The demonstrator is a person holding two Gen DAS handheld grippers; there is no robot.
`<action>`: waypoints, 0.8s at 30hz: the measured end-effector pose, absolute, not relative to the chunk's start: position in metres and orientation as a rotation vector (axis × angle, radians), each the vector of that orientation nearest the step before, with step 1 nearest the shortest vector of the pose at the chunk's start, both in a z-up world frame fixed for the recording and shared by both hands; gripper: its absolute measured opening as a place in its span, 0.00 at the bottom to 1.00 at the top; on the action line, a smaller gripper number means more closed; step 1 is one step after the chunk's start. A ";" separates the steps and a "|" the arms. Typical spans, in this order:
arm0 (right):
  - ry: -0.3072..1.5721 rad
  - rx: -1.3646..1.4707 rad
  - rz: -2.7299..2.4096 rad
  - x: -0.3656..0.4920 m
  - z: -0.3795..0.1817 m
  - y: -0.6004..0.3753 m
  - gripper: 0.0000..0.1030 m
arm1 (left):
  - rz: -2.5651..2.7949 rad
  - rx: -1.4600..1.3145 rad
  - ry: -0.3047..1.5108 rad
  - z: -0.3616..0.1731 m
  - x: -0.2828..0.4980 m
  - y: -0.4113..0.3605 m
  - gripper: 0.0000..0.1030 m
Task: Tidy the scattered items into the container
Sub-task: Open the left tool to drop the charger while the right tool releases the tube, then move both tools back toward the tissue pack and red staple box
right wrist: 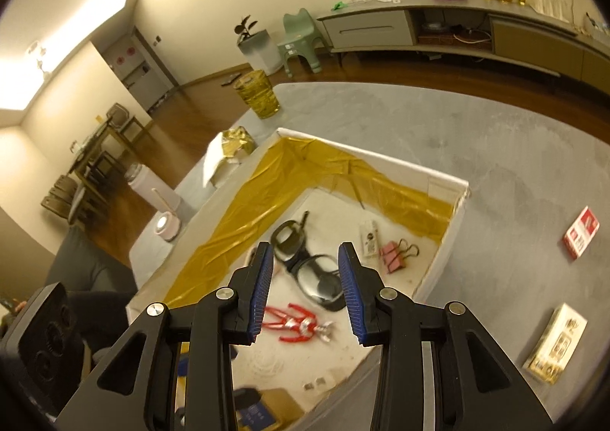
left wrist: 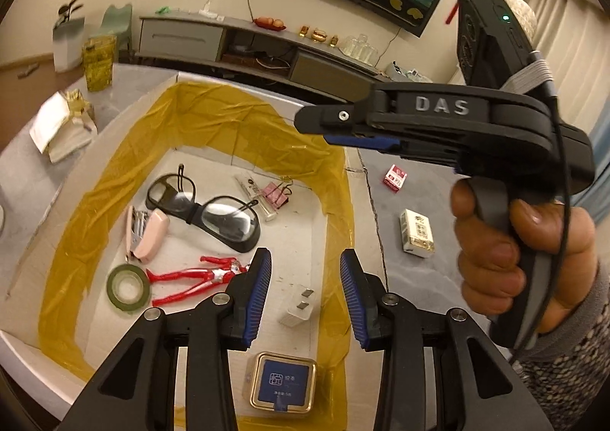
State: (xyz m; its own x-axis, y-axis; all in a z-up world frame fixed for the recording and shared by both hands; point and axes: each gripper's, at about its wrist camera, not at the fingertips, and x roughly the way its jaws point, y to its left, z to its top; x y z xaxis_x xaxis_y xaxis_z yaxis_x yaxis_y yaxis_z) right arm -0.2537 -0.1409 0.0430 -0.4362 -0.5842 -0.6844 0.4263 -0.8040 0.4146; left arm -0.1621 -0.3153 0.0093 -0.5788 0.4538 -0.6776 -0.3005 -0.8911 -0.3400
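Hovering above the white container [left wrist: 244, 99] at frame centre, the left gripper [left wrist: 305, 301] stands released and empty; the right gripper [right wrist: 305, 294] likewise spreads its jaws. Inside lie goggles [left wrist: 206, 210], a red figure [left wrist: 190, 278] and what may be a charger plug [left wrist: 299, 307]. A red box [right wrist: 581, 233] and a yellow box [right wrist: 558, 343] remain on the grey surface [right wrist: 495, 149] at right.

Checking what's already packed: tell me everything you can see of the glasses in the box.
The glasses have a thick black frame and large clear lenses that catch glare. They look like plastic. They lie flat on the white floor of the box, temples folded, between the pink stapler and pink binder clip, above the red figure. Nothing grips them.
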 end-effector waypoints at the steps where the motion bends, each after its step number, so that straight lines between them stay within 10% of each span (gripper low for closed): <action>1: -0.252 1.151 -2.230 -0.247 0.045 -0.137 0.38 | 2.469 -1.120 -0.237 0.011 -0.161 -0.314 0.38; 24: -0.515 1.073 -2.188 -0.149 0.040 -0.054 0.34 | 2.724 -1.067 0.173 0.036 -0.121 -0.287 0.38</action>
State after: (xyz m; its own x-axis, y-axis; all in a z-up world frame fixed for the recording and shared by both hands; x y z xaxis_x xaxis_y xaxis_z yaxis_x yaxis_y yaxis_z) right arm -0.1493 -0.0538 0.0401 -0.4622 -0.6923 -0.5541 0.3721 -0.7186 0.5875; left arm -0.1207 -0.2866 0.0360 -0.7157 0.1523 -0.6816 -0.2371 -0.9710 0.0320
